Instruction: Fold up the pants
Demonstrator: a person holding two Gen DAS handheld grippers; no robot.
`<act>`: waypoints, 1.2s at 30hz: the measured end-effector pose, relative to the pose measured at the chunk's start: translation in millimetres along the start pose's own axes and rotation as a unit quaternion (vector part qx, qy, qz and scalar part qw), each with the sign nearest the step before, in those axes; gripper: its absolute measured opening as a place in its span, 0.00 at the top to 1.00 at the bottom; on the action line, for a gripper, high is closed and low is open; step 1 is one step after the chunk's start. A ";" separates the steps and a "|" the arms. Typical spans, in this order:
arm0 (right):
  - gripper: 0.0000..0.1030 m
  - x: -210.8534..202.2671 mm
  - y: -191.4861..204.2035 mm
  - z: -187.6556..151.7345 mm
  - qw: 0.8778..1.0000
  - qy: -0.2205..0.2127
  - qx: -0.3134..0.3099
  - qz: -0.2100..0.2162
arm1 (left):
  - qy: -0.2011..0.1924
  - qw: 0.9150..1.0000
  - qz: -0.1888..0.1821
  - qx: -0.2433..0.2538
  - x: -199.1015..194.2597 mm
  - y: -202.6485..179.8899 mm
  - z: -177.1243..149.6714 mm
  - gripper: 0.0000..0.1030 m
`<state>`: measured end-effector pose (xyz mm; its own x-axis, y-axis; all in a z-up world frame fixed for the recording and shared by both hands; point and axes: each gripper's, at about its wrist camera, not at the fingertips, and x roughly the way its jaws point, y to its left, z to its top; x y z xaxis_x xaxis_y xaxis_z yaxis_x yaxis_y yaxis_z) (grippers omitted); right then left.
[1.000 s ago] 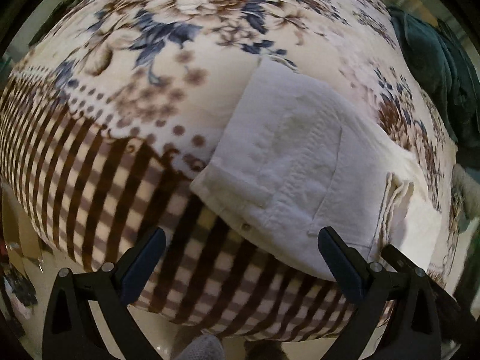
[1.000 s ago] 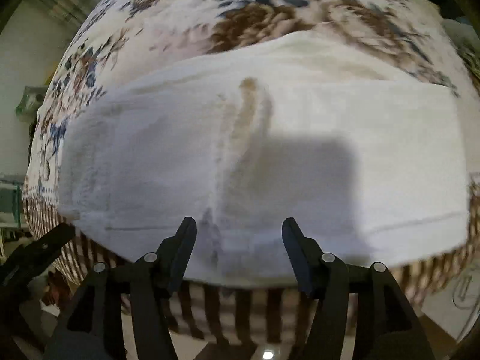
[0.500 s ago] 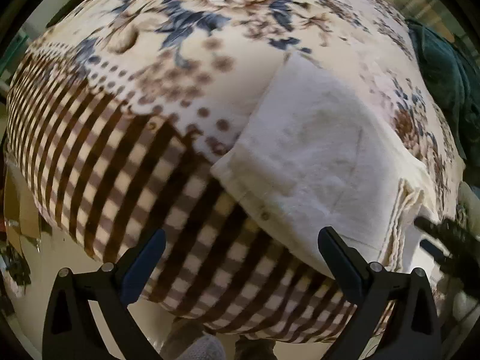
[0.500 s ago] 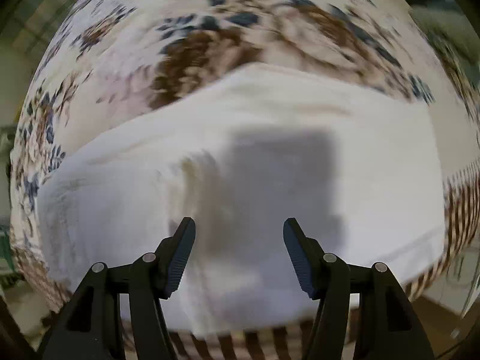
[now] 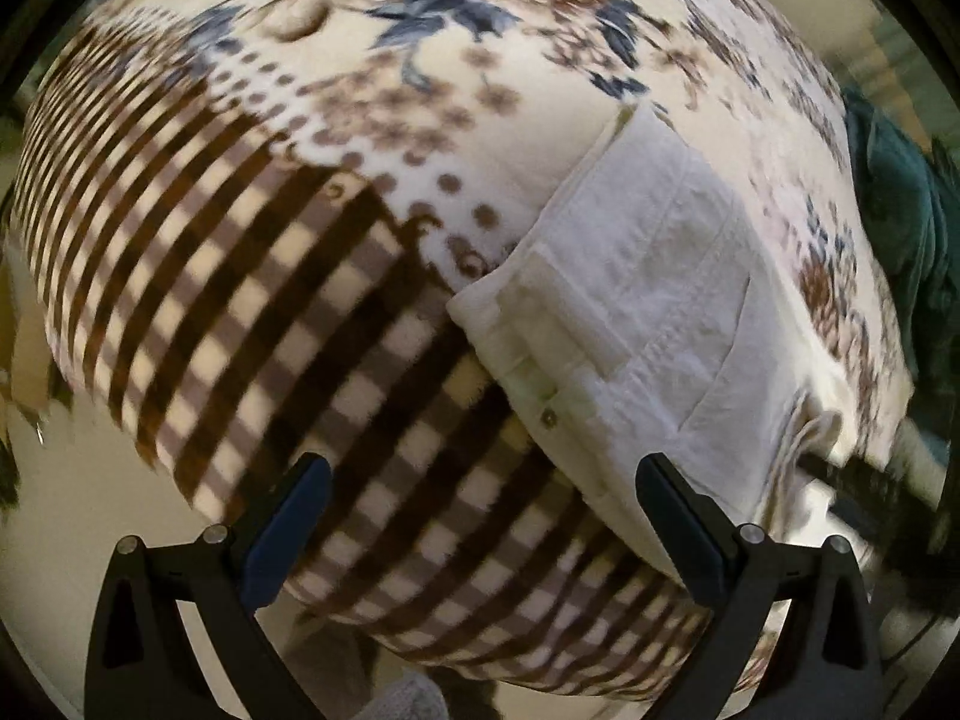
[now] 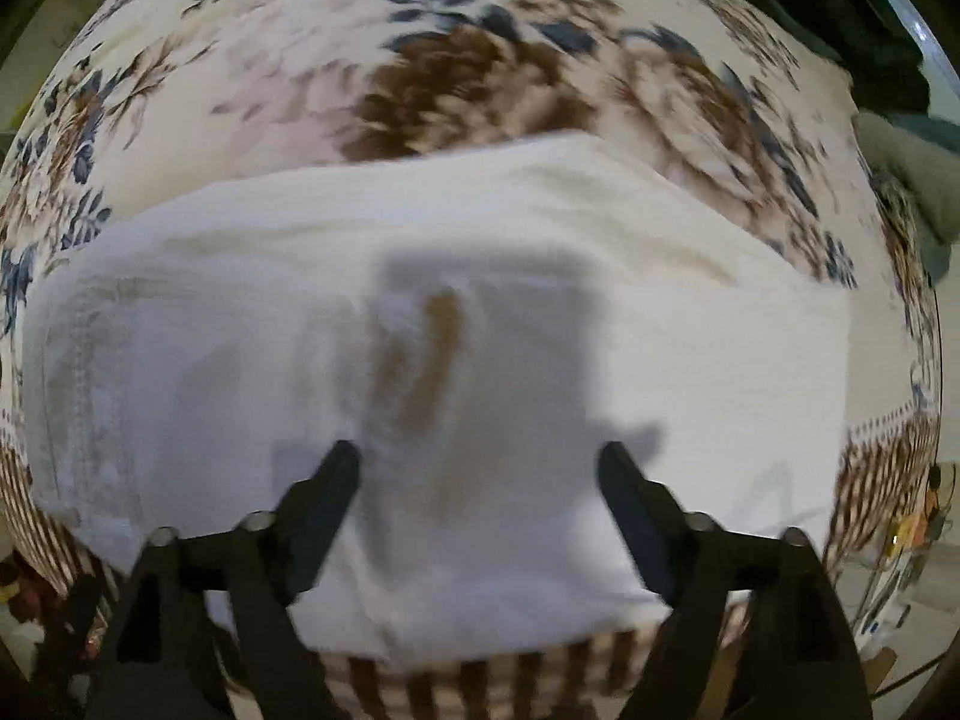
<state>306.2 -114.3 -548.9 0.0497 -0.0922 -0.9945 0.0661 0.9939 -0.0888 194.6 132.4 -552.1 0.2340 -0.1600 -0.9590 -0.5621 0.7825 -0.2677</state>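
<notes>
**Desk:** What is on the bed, by count?

**Photographer:** One pair of white pants (image 5: 654,312), folded into a flat stack and lying on one blanket (image 5: 252,252) printed with brown checks near the edge and blue-and-brown flowers further in. From the left wrist view the stack sits toward the right, its waistband end with one small button facing the checked border. One dark green cloth (image 5: 906,204) is bunched at the far right edge of the bed.

**Desk:** And the grippers?

**Photographer:** Two. The left gripper (image 5: 480,528) hangs over the checked border with its jaws spread wide and nothing between them; its right finger overlaps the near corner of the pants in the picture, though contact cannot be told. The right gripper (image 6: 480,498) points down over the middle of the pants (image 6: 690,360), its jaws opening, no fabric pinched between them. One square shadow and one brownish crease lie on the cloth just ahead of its fingers.
</notes>
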 end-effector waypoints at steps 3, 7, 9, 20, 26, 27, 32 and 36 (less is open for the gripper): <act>0.05 -0.4 -28.1 -20.0 1.000 0.018 0.020 -0.001 | -0.008 0.997 -0.039 -0.070 -7.8 14.2 -12.0 0.00; 0.05 8.9 -66.1 -48.4 0.998 0.034 0.043 -0.007 | -0.005 0.985 -0.108 -0.136 0.6 19.6 -15.1 0.00; 0.05 15.1 -83.6 -57.9 0.998 0.039 0.051 -0.006 | -0.015 0.981 -0.123 -0.147 4.0 15.6 -12.1 0.00; 0.05 34.6 -127.8 -52.5 0.999 0.041 0.021 0.025 | -0.046 0.957 -0.128 -0.256 51.7 21.6 8.4 0.00; 0.05 45.2 -140.1 -38.6 0.999 0.035 -0.020 0.005 | -0.105 0.956 -0.091 -0.257 45.3 4.9 16.1 0.34; 0.05 46.1 -141.4 -37.2 0.999 0.036 -0.021 0.007 | -0.115 0.958 -0.081 -0.251 42.5 1.3 16.8 0.56; 0.05 52.0 -151.1 -31.5 0.999 0.041 -0.022 0.025 | -0.172 0.961 -0.085 -0.200 13.0 -11.0 6.2 0.76; 0.05 52.0 -148.4 -28.7 0.998 0.044 -0.022 0.035 | -0.151 0.961 -0.102 -0.210 32.5 3.1 13.4 0.64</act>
<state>270.4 -264.8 -589.1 -0.0348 -0.0188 -0.9992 0.0220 0.9996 -0.0196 211.0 137.7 -582.8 0.5571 -0.0531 -0.8287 -0.7354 0.4319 -0.5221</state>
